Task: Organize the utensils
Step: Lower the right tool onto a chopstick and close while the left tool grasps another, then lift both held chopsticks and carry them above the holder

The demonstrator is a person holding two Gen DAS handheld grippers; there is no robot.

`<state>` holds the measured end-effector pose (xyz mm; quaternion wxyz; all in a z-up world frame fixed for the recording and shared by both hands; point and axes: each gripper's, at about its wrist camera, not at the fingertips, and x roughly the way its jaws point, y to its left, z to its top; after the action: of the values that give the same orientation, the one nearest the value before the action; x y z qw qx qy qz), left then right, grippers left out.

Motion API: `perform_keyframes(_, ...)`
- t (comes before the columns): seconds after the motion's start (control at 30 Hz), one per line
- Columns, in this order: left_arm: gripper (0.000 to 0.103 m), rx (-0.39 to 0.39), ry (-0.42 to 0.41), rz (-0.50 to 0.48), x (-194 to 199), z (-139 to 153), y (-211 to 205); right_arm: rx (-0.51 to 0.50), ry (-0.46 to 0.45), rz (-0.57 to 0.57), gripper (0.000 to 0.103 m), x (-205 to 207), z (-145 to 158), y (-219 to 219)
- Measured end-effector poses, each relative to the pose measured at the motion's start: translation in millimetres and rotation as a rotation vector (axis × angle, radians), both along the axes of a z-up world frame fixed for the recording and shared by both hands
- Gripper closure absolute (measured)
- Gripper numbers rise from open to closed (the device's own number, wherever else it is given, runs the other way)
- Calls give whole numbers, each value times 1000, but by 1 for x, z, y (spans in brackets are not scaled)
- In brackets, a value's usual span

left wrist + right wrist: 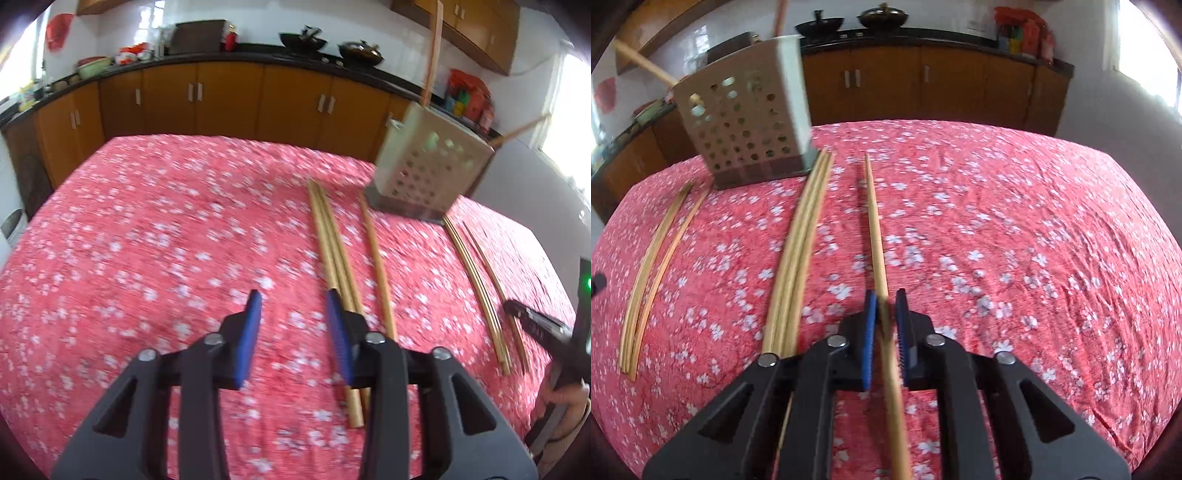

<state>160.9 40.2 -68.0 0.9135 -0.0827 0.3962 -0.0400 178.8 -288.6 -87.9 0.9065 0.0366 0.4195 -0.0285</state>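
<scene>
- One perforated utensil holder was seen standing on the bench, which was covered by a red flowered cloth; two chopsticks were seen sticking out of its top.
- Chopsticks on the cloth were counted, motion blur permitting: a bundle of about three, one single chopstick beside it, and a further group of about three near the holder's other corner.
- The left tongs were held wide apart and gripped nothing; their right fingertip was seen just over the bundle, though contact could not be judged.
- The right tongs were nearly closed around one single chopstick, which ran forward between the blue pads toward the holder; whether it was pinched tight could not be told.
</scene>
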Motion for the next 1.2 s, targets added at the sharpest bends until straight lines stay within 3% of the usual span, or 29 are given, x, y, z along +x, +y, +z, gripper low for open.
perform_keyframes(0.3, 83, 55, 60, -77, 12, -16, -31, 7, -2, -18, 95, -5, 6, -10)
perform_keyframes(0.5, 94, 132, 71, -66, 20, -26, -36, -6, -1, -10, 95, -10, 2, -8)
perform_keyframes(0.77, 94, 104, 87, 62, 42, -25, 9, -33, -3, 23, 94, -1, -1, -1)
perform_keyframes(1.2, 93, 45, 76, 70, 38, -25, 28, -9, -10, -32, 94, 19, -2, -19)
